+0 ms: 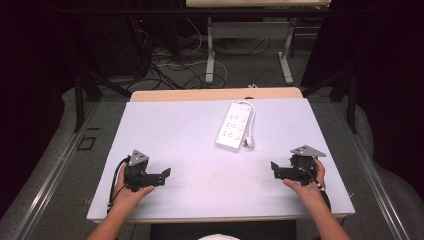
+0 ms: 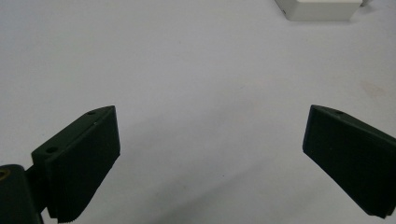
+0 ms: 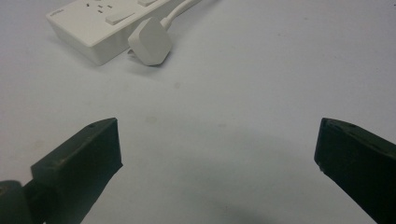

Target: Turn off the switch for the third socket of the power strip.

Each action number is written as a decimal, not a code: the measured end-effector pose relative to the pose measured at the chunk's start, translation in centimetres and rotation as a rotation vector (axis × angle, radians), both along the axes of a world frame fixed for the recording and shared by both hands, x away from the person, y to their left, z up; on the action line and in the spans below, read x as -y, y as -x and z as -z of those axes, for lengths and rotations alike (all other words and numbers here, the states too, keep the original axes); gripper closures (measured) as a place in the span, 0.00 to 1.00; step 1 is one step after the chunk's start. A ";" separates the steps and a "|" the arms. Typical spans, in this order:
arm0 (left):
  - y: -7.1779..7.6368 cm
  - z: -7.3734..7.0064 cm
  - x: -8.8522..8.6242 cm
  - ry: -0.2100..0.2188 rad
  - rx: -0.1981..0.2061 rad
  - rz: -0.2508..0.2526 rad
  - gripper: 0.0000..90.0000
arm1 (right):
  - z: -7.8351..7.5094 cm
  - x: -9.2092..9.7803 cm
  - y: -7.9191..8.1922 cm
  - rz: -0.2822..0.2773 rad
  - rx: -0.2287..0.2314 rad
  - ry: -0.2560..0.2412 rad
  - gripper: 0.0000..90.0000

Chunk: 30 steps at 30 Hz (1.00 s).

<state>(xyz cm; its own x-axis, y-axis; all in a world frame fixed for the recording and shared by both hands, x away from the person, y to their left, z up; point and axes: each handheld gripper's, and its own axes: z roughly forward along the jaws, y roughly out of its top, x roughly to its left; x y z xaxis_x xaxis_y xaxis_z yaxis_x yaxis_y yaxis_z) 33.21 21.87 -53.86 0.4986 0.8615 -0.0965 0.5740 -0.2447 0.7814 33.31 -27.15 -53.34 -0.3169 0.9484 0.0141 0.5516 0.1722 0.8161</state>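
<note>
A white power strip (image 1: 233, 125) lies on the white table mat (image 1: 170, 130) toward the far middle, its cord looped along its right side and its white plug (image 1: 248, 143) resting by its near end. In the right gripper view the strip (image 3: 93, 23) and plug (image 3: 150, 41) lie ahead at upper left. The strip's end (image 2: 317, 9) shows at the top of the left gripper view. My left gripper (image 1: 165, 175) rests near the front left, open and holding nothing. My right gripper (image 1: 274, 169) rests near the front right, open too, nothing between its jaws.
The mat covers a wooden table (image 1: 215, 94) whose far edge shows. Beyond it are table legs (image 1: 210, 60) and loose cables (image 1: 175, 65) on the floor. Dark curtains stand on both sides.
</note>
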 end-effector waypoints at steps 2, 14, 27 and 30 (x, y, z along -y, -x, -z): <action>0.0 0.0 0.0 -0.004 -0.002 0.001 0.04 | -0.1 -0.2 0.0 -0.015 -0.007 0.006 0.00; 0.0 0.0 0.2 -0.007 -0.001 0.006 0.04 | -0.2 -0.8 0.1 -0.061 -0.033 0.022 0.01; 0.0 0.0 0.2 -0.015 0.006 0.006 0.04 | 0.0 -1.6 0.2 -0.108 -0.096 0.050 0.01; 0.0 0.0 0.2 -0.015 0.006 0.006 0.05 | 0.0 -2.0 0.3 -0.119 -0.113 0.049 0.01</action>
